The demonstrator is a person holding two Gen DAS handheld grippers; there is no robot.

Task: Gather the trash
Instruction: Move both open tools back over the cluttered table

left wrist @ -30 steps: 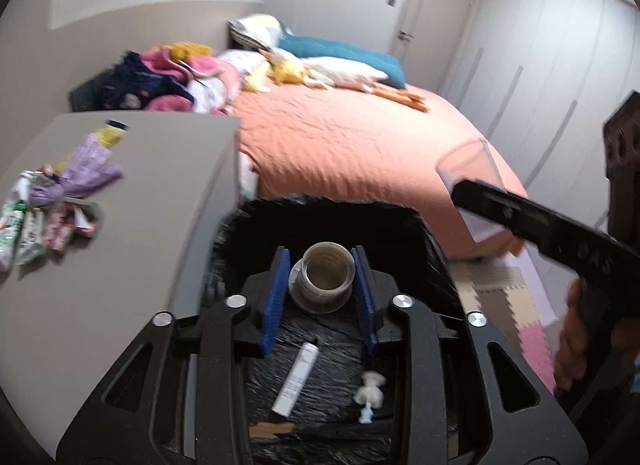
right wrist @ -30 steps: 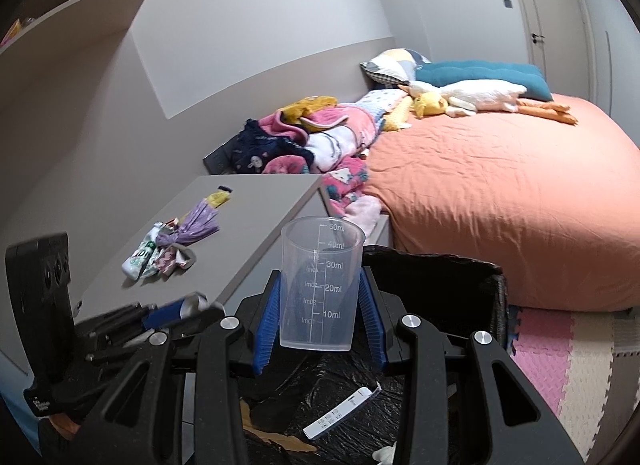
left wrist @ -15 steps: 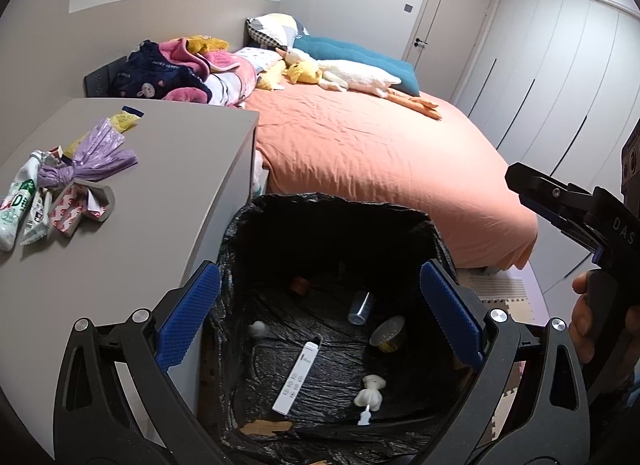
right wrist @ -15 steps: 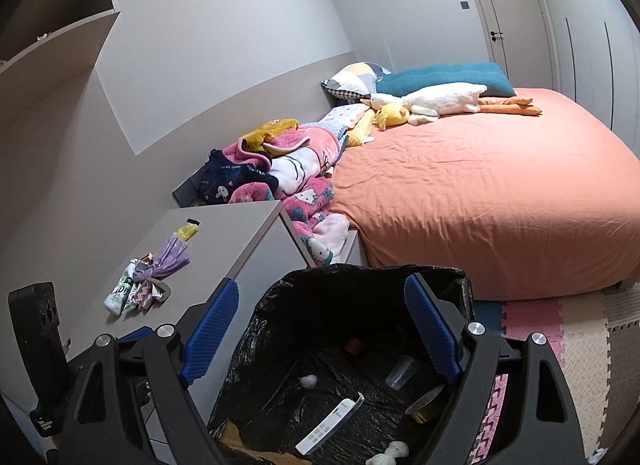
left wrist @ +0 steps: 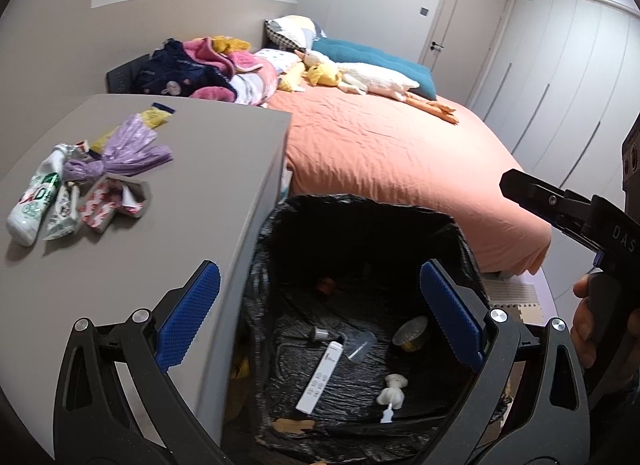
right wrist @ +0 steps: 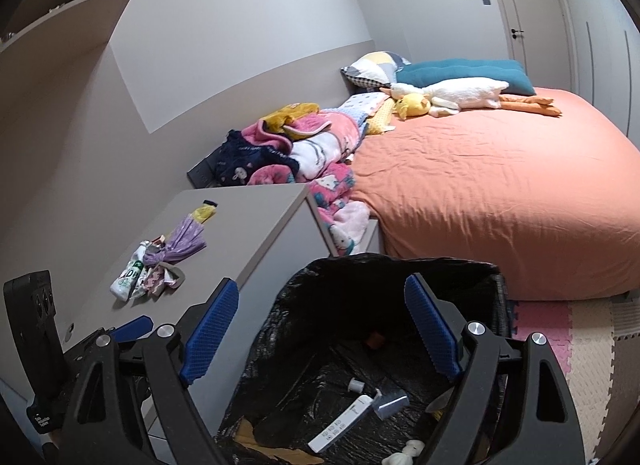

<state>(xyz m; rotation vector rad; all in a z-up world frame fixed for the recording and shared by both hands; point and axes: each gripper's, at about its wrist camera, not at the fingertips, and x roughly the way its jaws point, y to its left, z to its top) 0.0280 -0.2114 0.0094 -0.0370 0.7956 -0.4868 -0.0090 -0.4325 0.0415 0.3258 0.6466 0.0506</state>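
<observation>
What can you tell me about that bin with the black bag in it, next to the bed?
The bin is squarish and open-topped, lined with a crinkly, glossy black plastic bag folded over its rim. It stands on the floor, close beside the grey cabinet and near the foot of the orange bed. Inside lie a white test cassette, a clear measuring cup on its side, a tape roll, a small white dropper-like piece and a brown scrap. Nothing holds it.

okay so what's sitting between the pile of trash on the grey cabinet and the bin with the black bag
Nothing: between the trash pile and the bin there is only bare cabinet top, shown in both wrist views.
</observation>
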